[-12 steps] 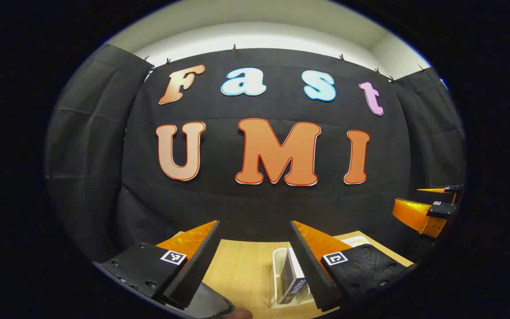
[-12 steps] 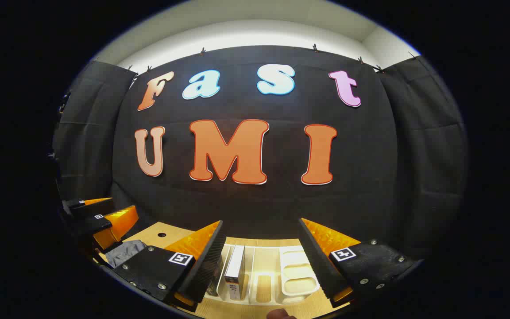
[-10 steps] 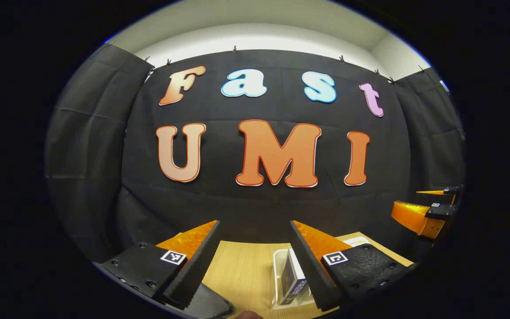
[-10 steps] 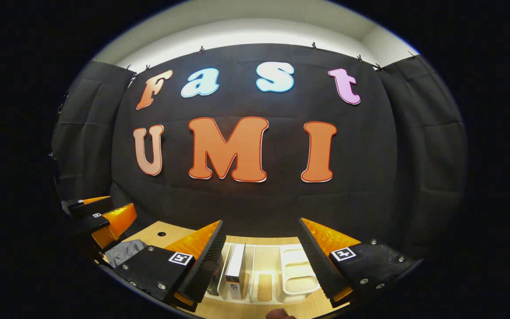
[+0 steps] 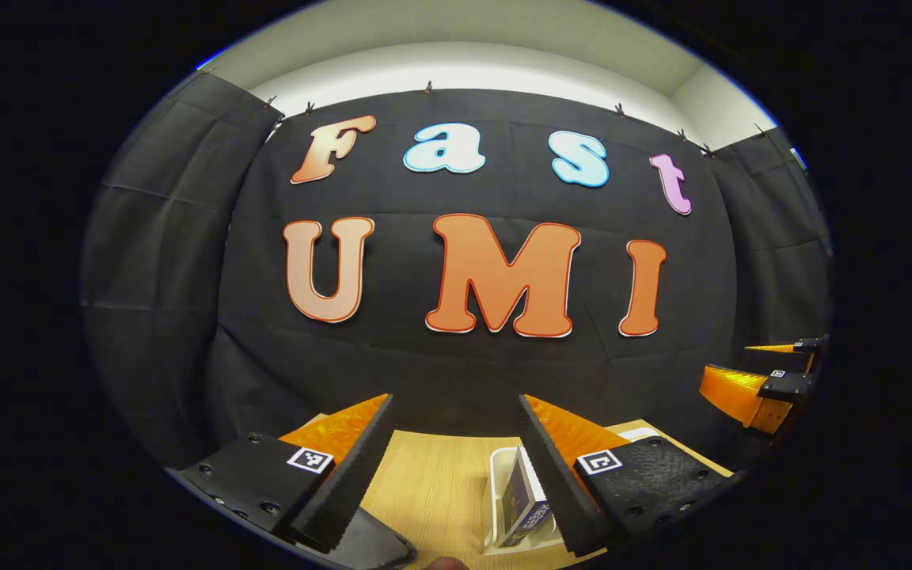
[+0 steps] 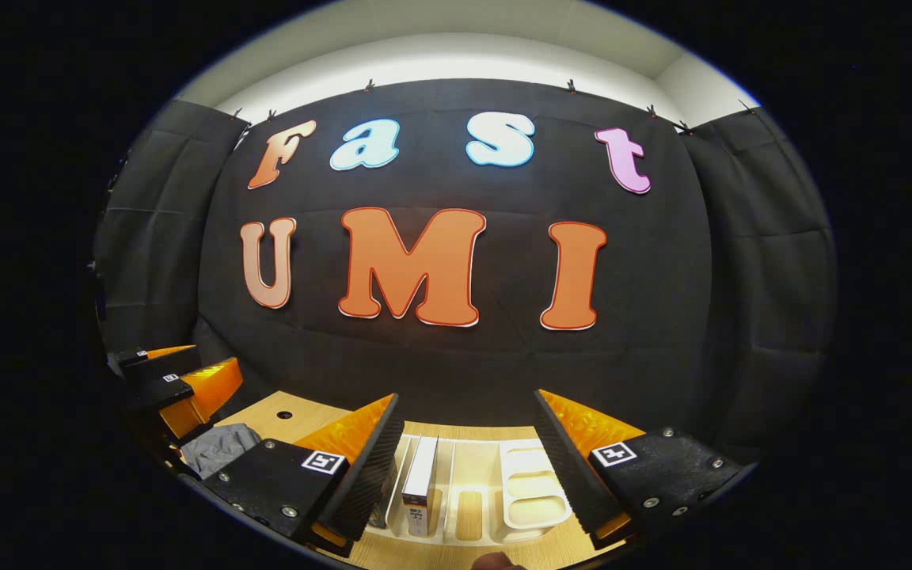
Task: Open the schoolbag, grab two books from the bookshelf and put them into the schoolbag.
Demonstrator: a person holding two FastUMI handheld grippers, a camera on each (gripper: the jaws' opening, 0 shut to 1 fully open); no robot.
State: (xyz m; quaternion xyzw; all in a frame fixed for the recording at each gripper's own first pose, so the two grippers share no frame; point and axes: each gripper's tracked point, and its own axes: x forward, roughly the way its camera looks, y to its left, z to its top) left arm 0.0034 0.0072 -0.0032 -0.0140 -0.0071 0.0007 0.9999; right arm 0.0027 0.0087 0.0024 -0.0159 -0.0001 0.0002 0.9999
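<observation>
Left claw (image 5: 456, 408) fingers apart, empty, above the wooden table (image 5: 432, 483). Right claw (image 6: 468, 404) likewise spread, gripping nothing, over the white bookshelf (image 6: 531, 495). A white-spined book (image 6: 420, 483) stands upright in a slot, long axis vertical, spine toward the camera. Left gripper view: a dark book (image 5: 521, 503) stands on edge, leaning. Grey schoolbag (image 6: 214, 447) lies left on the table.

A book (image 6: 421, 484) stands in the bookshelf (image 6: 531, 497) on the table (image 6: 309, 419).
</observation>
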